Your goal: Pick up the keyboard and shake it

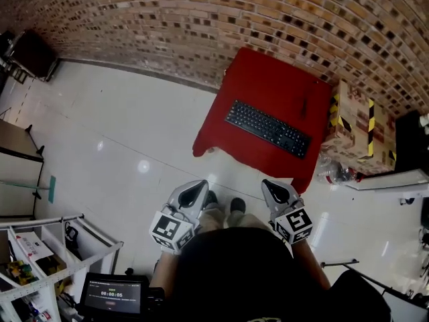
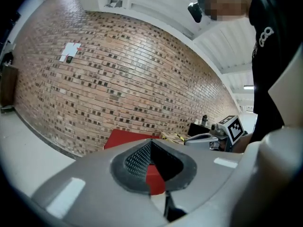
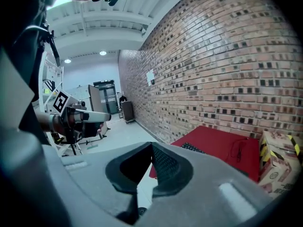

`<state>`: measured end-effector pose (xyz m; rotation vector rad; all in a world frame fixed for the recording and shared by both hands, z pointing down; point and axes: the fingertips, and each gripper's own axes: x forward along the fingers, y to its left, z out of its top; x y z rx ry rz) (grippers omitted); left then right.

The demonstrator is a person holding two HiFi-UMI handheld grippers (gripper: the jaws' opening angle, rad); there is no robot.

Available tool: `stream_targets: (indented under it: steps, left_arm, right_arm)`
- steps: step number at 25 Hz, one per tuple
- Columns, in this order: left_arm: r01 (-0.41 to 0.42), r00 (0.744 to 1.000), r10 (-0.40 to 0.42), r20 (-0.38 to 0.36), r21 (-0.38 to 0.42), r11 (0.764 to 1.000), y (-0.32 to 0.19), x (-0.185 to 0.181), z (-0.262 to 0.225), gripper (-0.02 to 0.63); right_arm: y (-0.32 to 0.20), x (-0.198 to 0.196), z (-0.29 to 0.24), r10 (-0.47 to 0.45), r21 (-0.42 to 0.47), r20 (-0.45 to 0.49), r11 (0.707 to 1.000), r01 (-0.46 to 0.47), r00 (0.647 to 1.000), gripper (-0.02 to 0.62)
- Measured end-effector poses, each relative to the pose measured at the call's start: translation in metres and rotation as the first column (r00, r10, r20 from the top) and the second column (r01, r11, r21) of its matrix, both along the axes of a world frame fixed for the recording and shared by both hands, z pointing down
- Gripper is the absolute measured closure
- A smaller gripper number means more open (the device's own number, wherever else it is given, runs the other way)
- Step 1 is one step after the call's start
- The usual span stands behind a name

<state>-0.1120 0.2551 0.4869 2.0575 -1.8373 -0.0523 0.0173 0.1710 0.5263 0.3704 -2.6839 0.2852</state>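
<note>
Red table [image 1: 268, 79] bears keyboard [image 1: 268, 128] — left claw [image 1: 198, 189] and right claw [image 1: 272, 189] closed, empty.

Bench [image 1: 268, 79]: draped in red cloth, matt, soft folds at the edge.
Keyboard [image 1: 268, 128]: black plastic, matt.
Floor [image 1: 120, 139]: pale, smooth, glossy, with lamp glare.
Wall [image 1: 201, 19]: rough brick.
Box [image 1: 355, 123]: brown cardboard, dull.
Left tongs [image 2: 151, 167], right tongs [image 3: 151, 167]: grey matt plastic shells, black cross-hatched pads [image 2: 137, 161].

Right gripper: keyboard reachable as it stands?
Probably not yet: the right gripper hangs shut, short of the red table. Nothing covers the keyboard, so a step forward should do.
</note>
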Motion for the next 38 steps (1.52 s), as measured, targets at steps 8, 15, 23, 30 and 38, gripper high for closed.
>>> stream_targets:
  steps: [8,15,23,30,38]
  left_arm:
    - [-0.116,0.993,0.116,-0.033,0.023,0.993,-0.010,-0.036,-0.003,0.591]
    - [-0.204,0.978,0.205,-0.043,0.028,0.979,-0.026,-0.038,-0.003,0.591]
    - [-0.298,0.954,0.298,-0.016,0.006,0.955,-0.079,-0.022,0.004,0.591]
    - [-0.325,0.945,0.325,0.040,-0.014,0.946,-0.151,-0.002,-0.007,0.591]
    - [-0.353,0.931,0.357,0.081,-0.057,0.934,-0.237,0.026,0.003,0.591]
  right_arm:
    - [0.017,-0.035,-0.003,0.043,0.072,-0.040,0.997,-0.040,0.998,0.603]
    - [0.018,-0.016,0.007,0.181,0.055,-0.057,0.983,-0.178,0.982,0.603]
    - [-0.023,0.011,0.019,0.298,0.024,-0.051,0.954,-0.297,0.953,0.603]
    - [-0.092,0.043,0.021,0.387,-0.012,-0.017,0.922,-0.387,0.922,0.603]
    - [-0.185,0.082,0.021,0.424,-0.009,0.020,0.906,-0.424,0.906,0.603]
